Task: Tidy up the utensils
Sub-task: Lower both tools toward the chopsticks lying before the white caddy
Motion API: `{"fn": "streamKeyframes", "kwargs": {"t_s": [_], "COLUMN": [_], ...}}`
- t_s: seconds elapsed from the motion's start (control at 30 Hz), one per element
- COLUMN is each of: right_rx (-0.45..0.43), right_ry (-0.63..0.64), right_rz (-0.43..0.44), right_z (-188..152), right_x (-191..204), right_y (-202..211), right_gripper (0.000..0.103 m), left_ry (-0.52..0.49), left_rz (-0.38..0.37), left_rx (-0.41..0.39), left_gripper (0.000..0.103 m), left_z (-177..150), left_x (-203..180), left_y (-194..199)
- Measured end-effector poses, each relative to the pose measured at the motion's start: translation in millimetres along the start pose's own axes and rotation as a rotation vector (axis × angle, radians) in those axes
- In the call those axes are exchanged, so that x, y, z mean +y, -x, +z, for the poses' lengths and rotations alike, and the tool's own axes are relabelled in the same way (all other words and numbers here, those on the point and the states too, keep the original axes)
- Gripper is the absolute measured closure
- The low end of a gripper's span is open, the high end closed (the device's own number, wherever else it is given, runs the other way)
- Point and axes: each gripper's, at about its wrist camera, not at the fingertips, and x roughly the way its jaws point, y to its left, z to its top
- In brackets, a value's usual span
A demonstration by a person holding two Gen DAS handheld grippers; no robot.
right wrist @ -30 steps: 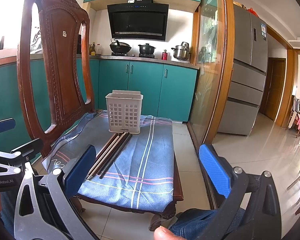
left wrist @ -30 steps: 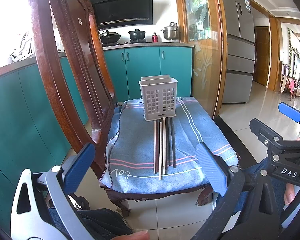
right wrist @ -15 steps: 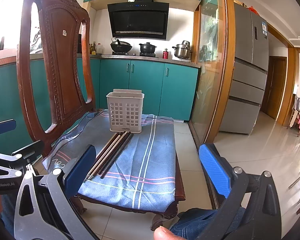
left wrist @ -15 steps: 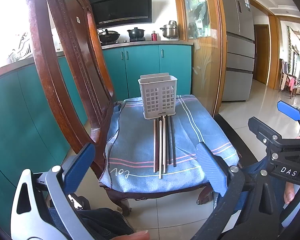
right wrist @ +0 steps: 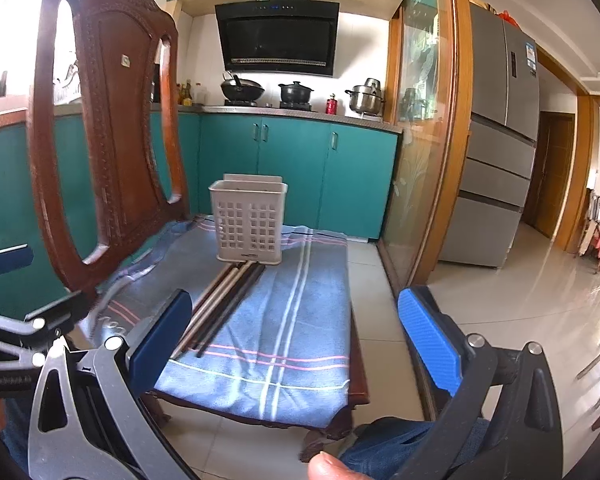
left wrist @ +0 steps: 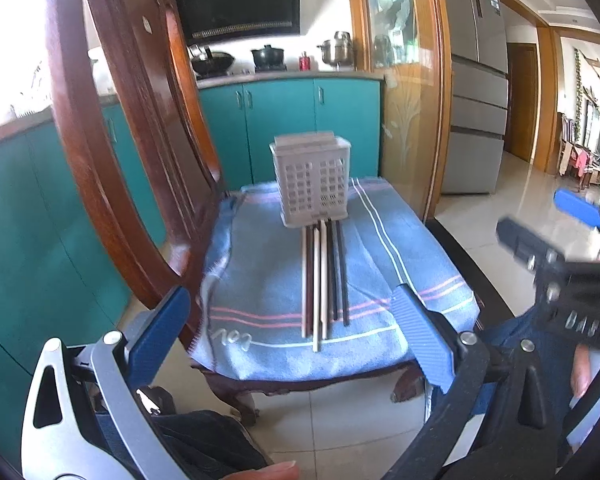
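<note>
Standing on the blue cloth (left wrist: 260, 280) over the chair seat: slotted holder (left wrist: 311, 178). Lying bundled, touching its near base: chopsticks (left wrist: 322, 276). Hovering short, both spread wide and empty: left gripper (left wrist: 288, 328), right gripper (right wrist: 296, 332). Advising: approaching low, pinching one pair mid-length.

Chopsticks (right wrist: 224, 304) lie bundled before the basket (right wrist: 249, 222), right gripper (right wrist: 296, 340) spread.
</note>
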Motion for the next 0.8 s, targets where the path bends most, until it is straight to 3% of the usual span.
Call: {"fn": "streamKeyframes", "kwargs": {"t_s": [0.1,0.2,0.33,0.37,0.47,0.5,0.67,0.8], "right_rx": [0.010,0.146,0.439,0.475,0.550,0.567,0.599,0.627], "right_ry": [-0.030,-0.035,-0.212,-0.236,-0.281,-0.285,-0.222,-0.157], "right_rz": [0.000,0.000,0.167,0.188,0.182,0.192,0.228,0.247], "right_z": [2.8,-0.7,-24.3,-27.7,-30.7,-28.5,-2.5,16.3], "right_x": [-11.8,-17.6,-31.8,-32.2,-28.6,-25.6,2.1,26.5], "right_y": [-15.9,-57.9,-134.8,-147.7,-192.8,-206.3,-276.0,-323.8], "right_gripper": [0.003,0.003,0.040,0.050,0.064,0.064,0.064,0.064], "left_ry": [0.010,0.015,-0.003,-0.012,-0.030,-0.036,-0.066,-0.020], "left_rz": [-0.030,-0.072,-0.084,-0.087,-0.083,-0.094,-0.137,-0.170], "left_rx": [0.091,0.177,0.221,0.239,0.287,0.308,0.356,0.381], "left_gripper": [0.003,0.003,0.003,0.005,0.025,0.033,0.054,0.080], "left_z": [-13.0,-26.4,-27.2,-22.3,-5.2,4.4,41.8,46.9], "left_x": [-0.8,-4.3,-3.6,-0.6,9.2,12.8,18.1,26.5], "left_y": [-28.1,-57.5,-93.3,-108.4,-143.7,-162.2,-233.4,-264.2]}}
